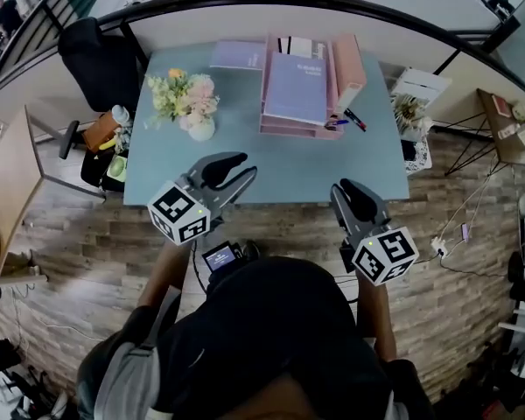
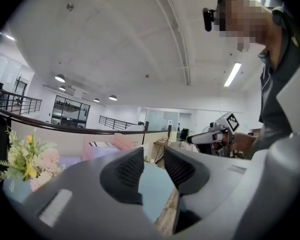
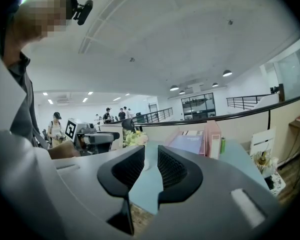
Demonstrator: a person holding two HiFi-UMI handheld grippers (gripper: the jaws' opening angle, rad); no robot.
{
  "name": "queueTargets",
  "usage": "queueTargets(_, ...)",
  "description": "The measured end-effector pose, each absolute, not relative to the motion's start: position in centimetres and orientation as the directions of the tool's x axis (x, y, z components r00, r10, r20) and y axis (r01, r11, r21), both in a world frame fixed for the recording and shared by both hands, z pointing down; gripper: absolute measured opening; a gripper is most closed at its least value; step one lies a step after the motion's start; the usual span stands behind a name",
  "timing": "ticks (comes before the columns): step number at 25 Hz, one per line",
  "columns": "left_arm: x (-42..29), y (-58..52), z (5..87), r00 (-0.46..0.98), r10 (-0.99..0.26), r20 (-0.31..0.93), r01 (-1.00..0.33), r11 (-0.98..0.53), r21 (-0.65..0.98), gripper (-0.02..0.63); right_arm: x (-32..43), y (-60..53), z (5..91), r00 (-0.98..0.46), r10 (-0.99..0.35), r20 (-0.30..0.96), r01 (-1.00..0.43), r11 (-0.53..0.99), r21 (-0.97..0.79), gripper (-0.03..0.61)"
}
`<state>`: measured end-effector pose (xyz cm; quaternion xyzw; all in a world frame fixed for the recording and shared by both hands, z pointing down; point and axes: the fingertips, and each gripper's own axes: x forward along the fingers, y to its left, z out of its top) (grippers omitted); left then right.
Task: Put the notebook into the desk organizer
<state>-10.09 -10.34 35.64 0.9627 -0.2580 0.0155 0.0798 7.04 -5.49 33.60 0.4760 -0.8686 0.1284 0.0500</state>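
A lilac notebook [image 1: 237, 55] lies flat at the far left of the pale blue table [image 1: 271, 164]. A second, larger lilac notebook [image 1: 297, 87] rests on the pink desk organizer [image 1: 348, 68] at the far right; it shows too in the right gripper view [image 3: 187, 142]. My left gripper [image 1: 238, 171] hovers over the table's near edge, open, with nothing between its jaws [image 2: 153, 166]. My right gripper [image 1: 354, 198] hangs just off the near edge, its jaws a narrow gap apart and empty [image 3: 151, 164].
A vase of flowers [image 1: 185, 101] stands left of the organizer. Pens [image 1: 350, 119] lie at the organizer's near right corner. A black chair [image 1: 96, 59] stands left of the table and a small white rack with a plant [image 1: 413, 112] to its right.
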Motion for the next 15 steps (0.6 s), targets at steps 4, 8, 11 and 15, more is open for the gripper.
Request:
queueTargets(4, -11.6, -11.4, 36.2, 0.866, -0.497, 0.063, -0.500, -0.852, 0.154, 0.179, 6.1, -6.0, 33.8, -0.526, -0.816, 0.238, -0.850, 0.501, -0.161, 0.063)
queueTargets(8, -12.4, -12.4, 37.4, 0.859, -0.508, 0.062, -0.510, -0.841, 0.183, 0.179, 5.3, -6.7, 33.8, -0.529, -0.809, 0.255, -0.848, 0.507, -0.152, 0.063)
queueTargets(11, -12.4, -13.1, 38.8, 0.854, -0.514, 0.079, -0.518, -0.829, 0.209, 0.179, 5.1, -7.4, 34.1, -0.539, -0.799, 0.265, -0.842, 0.516, -0.156, 0.063)
queueTargets(15, -12.4, -14.1, 39.4, 0.843, -0.530, 0.088, -0.536, -0.815, 0.220, 0.179, 5.3, -9.1, 34.6, -0.556, -0.784, 0.275, -0.831, 0.528, -0.175, 0.063)
